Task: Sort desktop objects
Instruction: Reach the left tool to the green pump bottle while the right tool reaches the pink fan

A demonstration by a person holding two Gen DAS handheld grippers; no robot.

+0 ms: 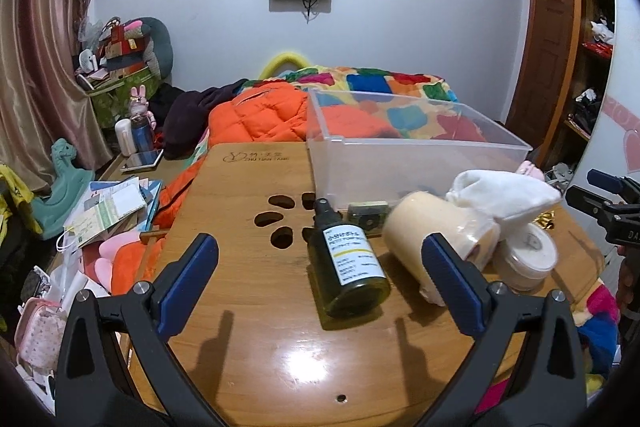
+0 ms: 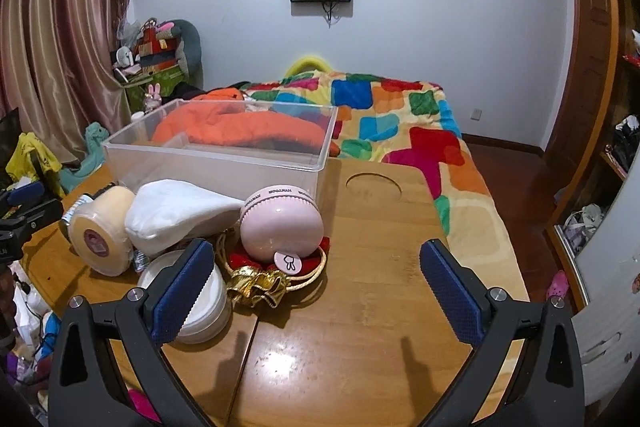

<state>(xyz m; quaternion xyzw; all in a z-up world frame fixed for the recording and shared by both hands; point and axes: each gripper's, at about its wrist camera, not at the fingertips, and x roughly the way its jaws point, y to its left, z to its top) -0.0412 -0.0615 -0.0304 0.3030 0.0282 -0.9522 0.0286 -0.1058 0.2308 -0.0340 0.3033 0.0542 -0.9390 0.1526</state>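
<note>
Nothing has yet been picked up, so the task is judged to be at its very start, with the first pick being chosen. The left gripper is held with its jaws spread as wide as they go, nothing between the pads, and it is tilted down over the wooden table. The right gripper is likewise fully spread and empty. The green spray bottle lies on its side directly ahead of the left gripper, between the lines of its two fingers but not touched by them. Its long axis runs almost straight away from the gripper, the base turned towards it and the black nozzle pointing away, towards the clear plastic bin beyond. Just to the right of the bottle, partly behind the right-hand finger, a cream roll is seen, with a white cloth over it and a round white jar beside it. Ahead and left of the right gripper a pink round gadget rests on a gold and red ribbon. The next move is judged to call for a short lowering and advance of the left gripper, so that the bottle's body is straddled across its width before the jaws are closed.
</note>
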